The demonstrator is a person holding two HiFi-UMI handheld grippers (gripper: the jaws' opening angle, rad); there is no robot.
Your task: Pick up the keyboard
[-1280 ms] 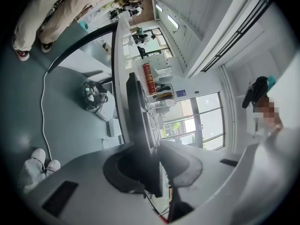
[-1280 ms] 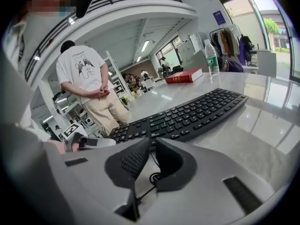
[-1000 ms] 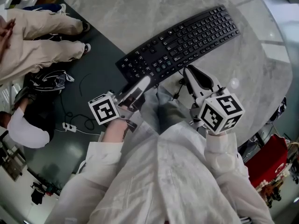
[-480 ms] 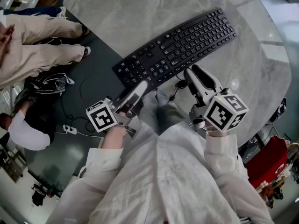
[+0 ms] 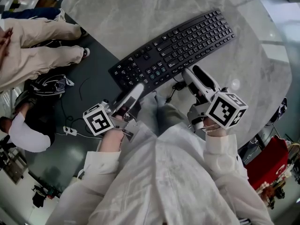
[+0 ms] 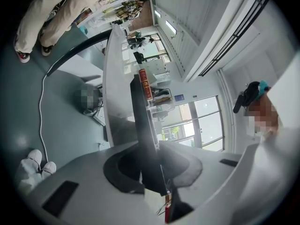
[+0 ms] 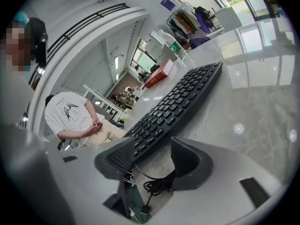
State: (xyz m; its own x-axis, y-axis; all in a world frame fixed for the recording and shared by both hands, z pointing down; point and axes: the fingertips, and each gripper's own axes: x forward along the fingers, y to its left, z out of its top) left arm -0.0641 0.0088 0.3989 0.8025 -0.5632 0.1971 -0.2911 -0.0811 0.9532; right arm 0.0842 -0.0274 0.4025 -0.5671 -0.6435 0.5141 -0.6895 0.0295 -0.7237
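Observation:
A black keyboard (image 5: 173, 48) lies slantwise on the grey marble table (image 5: 140, 13), its left end past the table's edge. My left gripper (image 5: 137, 92) is shut on the keyboard's near left edge. In the left gripper view the keyboard (image 6: 143, 135) runs edge-on between the jaws of the left gripper (image 6: 152, 172). My right gripper (image 5: 193, 74) stands at the near edge's middle. Its jaws have just been opening and are now open. In the right gripper view the keyboard (image 7: 173, 109) lies just ahead of the right gripper (image 7: 154, 158). The bundled cable (image 7: 157, 184) hangs loose between the jaws.
Someone in beige trousers (image 5: 33, 46) sits on the dark floor side at left, and another person in a white shirt (image 5: 23, 130) is below. A power strip with cord (image 5: 70, 128) lies on the floor. A red box (image 7: 161, 71) and a bottle (image 7: 176, 48) stand far down the table.
The keyboard and my left gripper have shifted a little to the left and nearer. The right gripper has rolled, and its jaws have spread apart.

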